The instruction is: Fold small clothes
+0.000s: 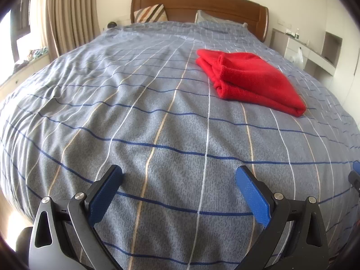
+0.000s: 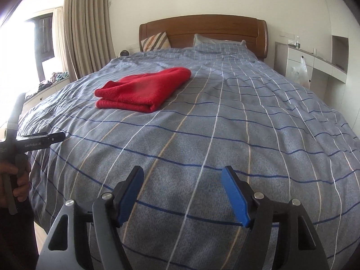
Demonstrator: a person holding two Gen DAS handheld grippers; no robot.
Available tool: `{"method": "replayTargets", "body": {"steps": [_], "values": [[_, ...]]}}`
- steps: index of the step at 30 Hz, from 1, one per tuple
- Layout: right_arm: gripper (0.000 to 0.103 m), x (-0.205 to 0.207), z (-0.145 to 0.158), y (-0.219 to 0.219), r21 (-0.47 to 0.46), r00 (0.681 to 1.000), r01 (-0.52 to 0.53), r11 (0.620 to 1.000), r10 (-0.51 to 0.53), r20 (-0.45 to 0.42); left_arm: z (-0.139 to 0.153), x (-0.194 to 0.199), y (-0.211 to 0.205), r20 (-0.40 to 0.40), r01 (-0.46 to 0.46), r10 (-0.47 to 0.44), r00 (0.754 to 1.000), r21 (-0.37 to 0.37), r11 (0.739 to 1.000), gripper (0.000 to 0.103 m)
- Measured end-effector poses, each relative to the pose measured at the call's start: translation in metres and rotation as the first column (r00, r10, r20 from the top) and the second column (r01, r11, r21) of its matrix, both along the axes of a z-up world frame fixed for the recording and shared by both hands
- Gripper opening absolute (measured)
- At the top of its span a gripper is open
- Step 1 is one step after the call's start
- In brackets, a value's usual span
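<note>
Red garment (image 1: 249, 79): folded in layered stack, flat on blue-grey checked bedspread (image 1: 157, 135), upper right of left wrist frame; upper left-centre of right wrist frame (image 2: 144, 90).
Long axis: diagonal, near fold edge toward frame centre in both views.
Left gripper (image 1: 178, 193): jaws spread wide, nothing held.
Right gripper (image 2: 182, 195): jaws spread wide, nothing held.
Garment well apart from both, ahead and between them.
Nearer gripper: probably neither; fisheye distortion prevents firm call.
Folding appears complete.
</note>
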State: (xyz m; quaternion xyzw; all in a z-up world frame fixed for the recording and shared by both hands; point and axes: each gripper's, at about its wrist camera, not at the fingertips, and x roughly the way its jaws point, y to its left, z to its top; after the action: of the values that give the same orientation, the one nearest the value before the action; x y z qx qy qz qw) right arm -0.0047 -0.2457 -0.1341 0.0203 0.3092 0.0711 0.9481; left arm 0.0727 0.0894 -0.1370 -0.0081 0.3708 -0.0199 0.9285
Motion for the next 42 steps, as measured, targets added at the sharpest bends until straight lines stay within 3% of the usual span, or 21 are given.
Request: {"method": "replayTargets", "body": {"steps": [6, 14, 29, 32, 34, 37, 40, 42], "values": [[0.071, -0.001, -0.001, -0.002, -0.003, 1.000, 0.001, 1.000, -0.001, 0.001, 0.004, -0.004, 0.003, -0.011, -0.020, 0.020, 1.000, -0.026, 0.999, 0.101], [0.072, -0.005, 0.005, -0.005, 0.004, 0.999, 0.023, 1.000, -0.023, 0.043, 0.017, 0.002, -0.014, -0.048, -0.059, 0.066, 0.997, 0.134, 0.989, 0.101], [0.072, -0.004, -0.004, 0.009, -0.040, 1.000, 0.004, 0.999, -0.004, 0.001, 0.018, 0.015, -0.014, -0.100, -0.077, 0.096, 0.990, 0.179, 0.981, 0.101], [0.071, 0.001, -0.003, 0.010, -0.011, 1.000, -0.010, 1.000, 0.009, -0.025, 0.026, 0.028, -0.012, -0.106, -0.021, 0.034, 0.994, 0.116, 0.993, 0.101], [0.071, 0.013, 0.004, 0.007, 0.059, 0.998, -0.026, 0.998, 0.029, -0.048, 0.044, 0.048, -0.009, -0.082, 0.036, -0.034, 0.996, 0.019, 0.999, 0.101], [0.073, 0.049, 0.026, -0.001, 0.153, 0.997, -0.048, 0.987, 0.057, -0.052, 0.073, 0.093, -0.004, -0.040, 0.100, -0.106, 0.994, -0.136, 0.986, 0.101], [0.081, 0.102, 0.048, -0.012, 0.264, 0.996, -0.052, 0.963, 0.071, -0.061, 0.078, 0.150, -0.010, -0.092, 0.159, -0.185, 0.978, -0.232, 0.960, 0.102], [0.081, 0.145, 0.054, -0.019, 0.358, 0.992, -0.043, 0.933, 0.081, -0.094, 0.070, 0.184, -0.018, -0.139, 0.168, -0.203, 0.969, -0.231, 0.958, 0.101]]}}
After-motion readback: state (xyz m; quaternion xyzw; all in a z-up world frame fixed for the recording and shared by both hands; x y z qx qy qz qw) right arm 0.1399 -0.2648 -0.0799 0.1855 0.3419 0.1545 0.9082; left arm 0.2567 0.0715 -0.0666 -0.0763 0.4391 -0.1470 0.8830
